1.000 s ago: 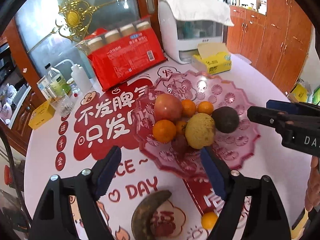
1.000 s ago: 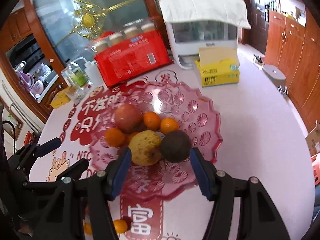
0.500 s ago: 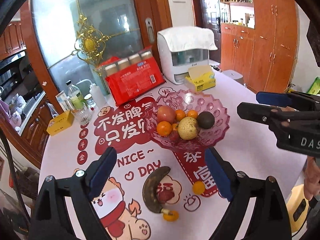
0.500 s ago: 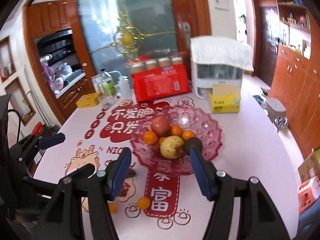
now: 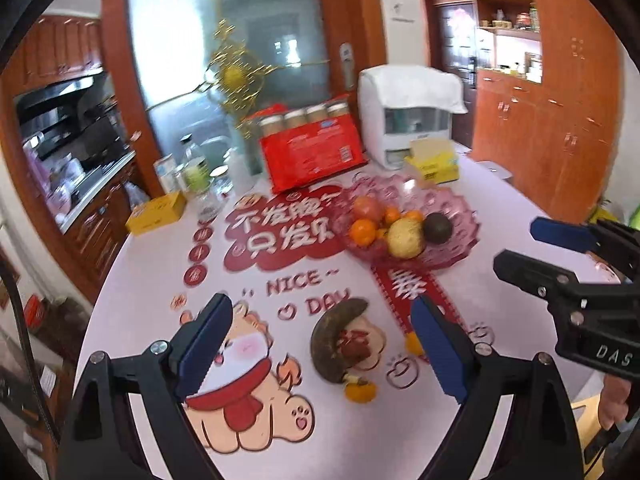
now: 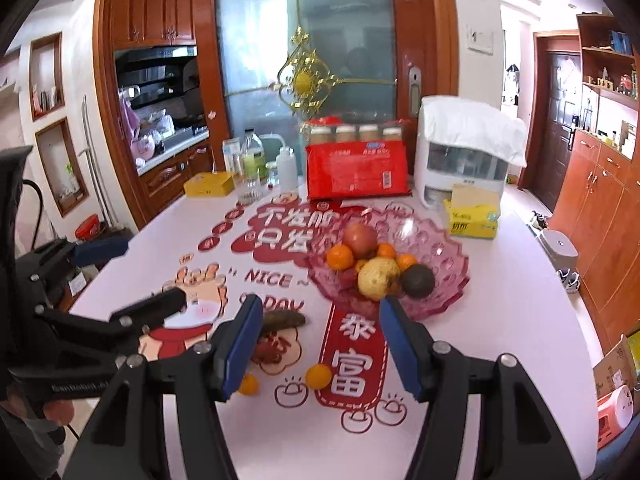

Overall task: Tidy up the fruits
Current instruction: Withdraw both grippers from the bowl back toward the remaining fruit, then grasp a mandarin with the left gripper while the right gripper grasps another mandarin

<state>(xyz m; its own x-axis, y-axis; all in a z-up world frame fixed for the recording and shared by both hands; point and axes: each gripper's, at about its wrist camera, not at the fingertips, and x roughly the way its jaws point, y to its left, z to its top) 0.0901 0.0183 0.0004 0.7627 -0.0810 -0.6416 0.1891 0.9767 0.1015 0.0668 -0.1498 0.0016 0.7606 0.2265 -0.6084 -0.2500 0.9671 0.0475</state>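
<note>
The left tool (image 5: 320, 344) was spread wide and empty. Past it, a brown banana (image 5: 334, 340) lay near the counter's (image 5: 160, 264) front edge with two small oranges (image 5: 360, 392) beside it. The pink bowl (image 6: 444, 276) sat mid-counter, full of fruit. The right tool (image 6: 322, 340) was spread too, holding nothing.

A fruit bowl (image 6: 448, 276) holding mixed fruit sits mid-table, a banana (image 6: 284, 319) and two tangerines (image 6: 319, 376) lying nearer, a tissue box (image 6: 474, 216) behind right.
</note>
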